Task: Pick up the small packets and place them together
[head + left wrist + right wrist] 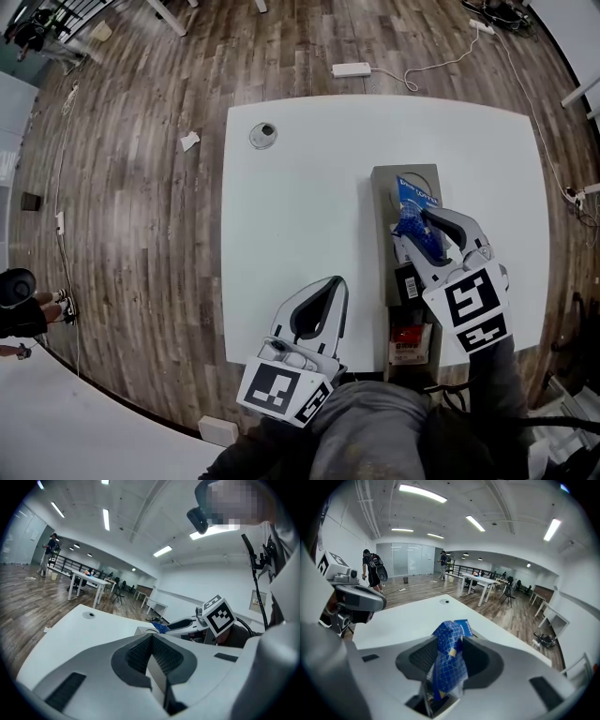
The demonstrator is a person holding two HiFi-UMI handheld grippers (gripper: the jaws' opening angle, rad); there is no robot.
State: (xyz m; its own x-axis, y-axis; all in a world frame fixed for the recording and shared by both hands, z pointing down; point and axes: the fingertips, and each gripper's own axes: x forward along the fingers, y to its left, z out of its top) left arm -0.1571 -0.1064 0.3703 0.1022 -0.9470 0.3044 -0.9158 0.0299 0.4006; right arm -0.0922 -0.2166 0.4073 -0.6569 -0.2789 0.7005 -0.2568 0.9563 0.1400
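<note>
A crumpled blue packet [449, 663] stands upright between the jaws of my right gripper [451, 641]. The pads stand apart with a gap beside the packet, so the gripper is open. From the head view this gripper [424, 231] hovers over a long grey tray [384, 187] at the table's right. The blue packet [411, 231] is at its tips, and a flat blue packet [416, 195] lies in the tray's far end. A black packet [406, 282] and a red-and-white one [409, 342] lie nearer me. My left gripper [334, 282] is shut and empty over the table's near edge.
The white table [300, 206] has a round cable grommet [263, 135] at its far left corner. A white power strip [352, 69] with cables and a scrap of paper [189, 142] lie on the wooden floor. People stand far off in the room [372, 573].
</note>
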